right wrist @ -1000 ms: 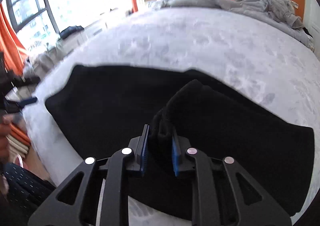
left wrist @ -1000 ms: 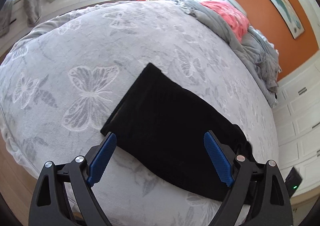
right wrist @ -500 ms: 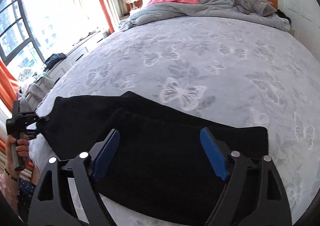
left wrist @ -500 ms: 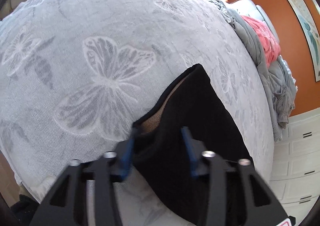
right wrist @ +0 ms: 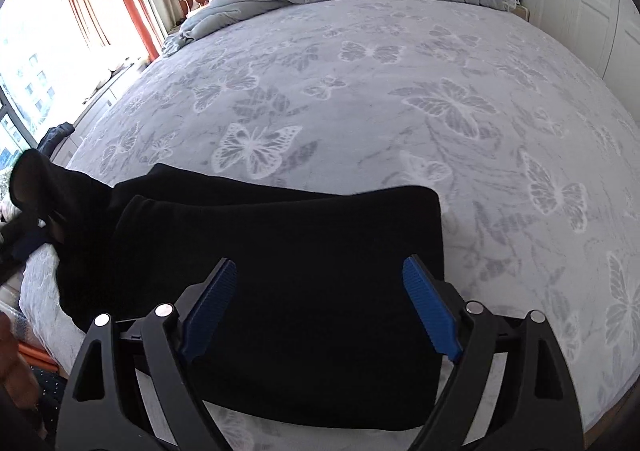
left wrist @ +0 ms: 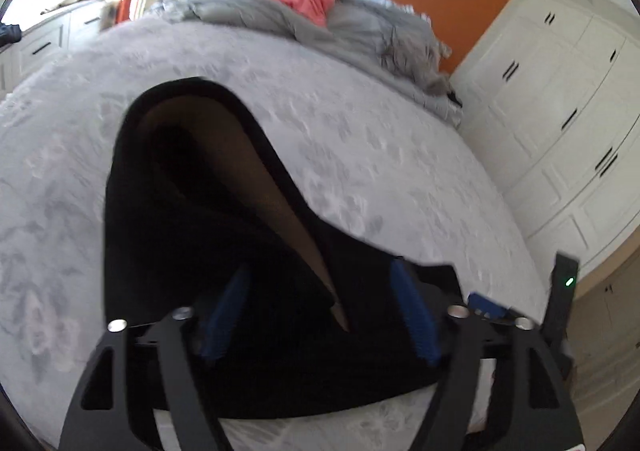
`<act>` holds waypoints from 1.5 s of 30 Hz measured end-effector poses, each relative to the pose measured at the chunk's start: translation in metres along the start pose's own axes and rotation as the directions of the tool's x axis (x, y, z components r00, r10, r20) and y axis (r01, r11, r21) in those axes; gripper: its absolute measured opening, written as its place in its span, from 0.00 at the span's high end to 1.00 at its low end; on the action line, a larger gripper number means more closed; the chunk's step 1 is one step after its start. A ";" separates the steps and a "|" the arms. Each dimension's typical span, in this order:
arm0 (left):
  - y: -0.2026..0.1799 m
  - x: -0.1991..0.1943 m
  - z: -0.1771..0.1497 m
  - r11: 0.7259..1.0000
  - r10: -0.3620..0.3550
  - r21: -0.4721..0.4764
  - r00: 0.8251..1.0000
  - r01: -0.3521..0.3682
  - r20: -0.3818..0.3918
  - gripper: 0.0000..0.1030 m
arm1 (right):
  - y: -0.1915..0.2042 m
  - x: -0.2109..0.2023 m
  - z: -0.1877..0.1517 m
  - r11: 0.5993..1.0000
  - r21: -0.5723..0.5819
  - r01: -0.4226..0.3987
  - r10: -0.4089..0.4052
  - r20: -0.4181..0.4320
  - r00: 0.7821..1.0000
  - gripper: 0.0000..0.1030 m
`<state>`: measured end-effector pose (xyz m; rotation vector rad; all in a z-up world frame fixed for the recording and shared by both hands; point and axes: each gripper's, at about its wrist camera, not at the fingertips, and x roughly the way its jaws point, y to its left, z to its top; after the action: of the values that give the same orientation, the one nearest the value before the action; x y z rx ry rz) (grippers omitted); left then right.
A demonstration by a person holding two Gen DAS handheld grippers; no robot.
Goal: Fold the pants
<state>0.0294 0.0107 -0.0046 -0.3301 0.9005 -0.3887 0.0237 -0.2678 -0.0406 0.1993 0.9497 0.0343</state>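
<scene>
The left gripper [left wrist: 320,315] has let go of the pants [left wrist: 192,235], its jaws opening; the right gripper [right wrist: 320,307] stays wide above them.

Daylight is flooding in through the tall, overexposed window [right wrist: 36,63]; the left view is smearing, probably from motion, and fisheye edges are darkening.

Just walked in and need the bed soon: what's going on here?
A person with a handheld gripper in each hand is folding black pants on the butterfly-print bedspread. The right gripper hovers open over the folded end. The left gripper has jaws opening, with a raised, unflattened flap of the pants between them.
</scene>
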 end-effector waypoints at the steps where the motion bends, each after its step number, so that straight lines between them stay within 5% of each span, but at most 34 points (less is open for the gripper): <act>1: -0.006 0.019 -0.009 1.000 0.026 0.013 0.999 -0.026 -0.044 0.27 | -0.004 0.002 -0.002 1.000 0.006 0.001 -0.001 -0.014 1.000 0.19; 5: -0.024 0.038 -0.028 0.989 0.097 0.117 0.992 -0.087 -0.086 0.26 | -0.014 -0.004 -0.007 1.000 0.020 -0.023 0.024 -0.018 1.000 0.19; 9: -0.019 -0.016 -0.022 0.993 0.021 0.115 0.999 -0.026 0.048 0.14 | -0.011 -0.011 -0.005 0.986 0.051 -0.156 0.157 -0.004 0.988 0.19; 12: 0.001 -0.053 -0.010 0.995 0.054 0.069 0.984 -0.067 0.171 0.11 | 0.014 -0.004 -0.001 0.952 0.057 -0.302 0.304 -0.032 0.952 0.18; 14: 0.024 -0.062 0.001 0.994 0.100 0.020 0.972 -0.107 0.211 0.11 | 0.038 0.007 0.002 0.912 0.064 -0.405 0.409 -0.065 0.910 0.17; 16: 0.051 -0.068 0.009 0.986 0.164 -0.054 0.963 -0.155 0.214 0.11 | 0.068 0.020 0.005 0.875 0.049 -0.482 0.484 -0.099 0.869 0.11; 19: 0.097 -0.074 0.021 0.969 0.207 -0.177 0.961 -0.174 0.185 0.11 | 0.109 0.041 0.004 0.857 0.013 -0.515 0.510 -0.153 0.846 0.09; 24: 0.136 -0.096 0.016 0.951 0.232 -0.247 0.958 -0.187 0.167 0.11 | 0.147 0.082 -0.004 0.884 0.023 -0.467 0.462 -0.198 0.864 0.08; 25: 0.137 -0.103 0.010 0.950 0.243 -0.243 0.955 -0.198 0.172 0.11 | 0.152 0.082 -0.005 0.893 -0.006 -0.451 0.444 -0.161 0.881 0.21; 27: 0.141 -0.108 0.005 0.949 0.266 -0.223 0.948 -0.225 0.176 0.11 | 0.164 0.078 -0.007 0.897 -0.093 -0.432 0.417 -0.145 0.897 0.65; 29: 0.144 -0.110 0.000 0.949 0.277 -0.201 0.946 -0.243 0.168 0.11 | 0.165 0.069 -0.009 0.891 -0.075 -0.448 0.438 -0.123 0.891 0.84; 35: 0.135 -0.102 -0.004 0.976 0.166 -0.163 0.980 -0.147 0.110 0.11 | 0.162 -0.029 0.019 0.867 -0.132 -0.480 0.491 0.064 0.869 0.86; 37: 0.124 -0.100 -0.003 0.984 0.108 -0.151 0.988 -0.091 0.108 0.11 | 0.140 -0.069 0.030 0.888 -0.158 -0.433 0.453 0.134 0.881 0.85; 39: 0.109 -0.096 -0.002 0.991 0.051 -0.127 0.994 -0.038 0.098 0.11 | 0.105 -0.094 0.032 0.930 -0.147 -0.336 0.359 0.178 0.916 0.85; 41: 0.095 -0.088 -0.003 0.994 0.032 -0.103 0.996 -0.024 0.083 0.11 | 0.059 -0.092 0.023 0.970 -0.088 -0.227 0.239 0.162 0.958 0.85; 43: 0.081 -0.075 -0.005 0.997 0.030 -0.075 0.998 -0.026 0.053 0.11 | 0.011 -0.058 0.004 0.993 0.002 -0.115 0.115 0.045 0.992 0.85; 45: 0.065 -0.057 -0.009 0.998 0.033 -0.046 0.999 -0.033 0.011 0.11 | -0.026 -0.018 -0.019 0.997 0.071 -0.001 0.007 -0.078 0.997 0.85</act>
<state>0.0022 0.0933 0.0011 -0.3586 0.9035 -0.3360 -0.0041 -0.2921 -0.0414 0.2675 1.0291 0.0120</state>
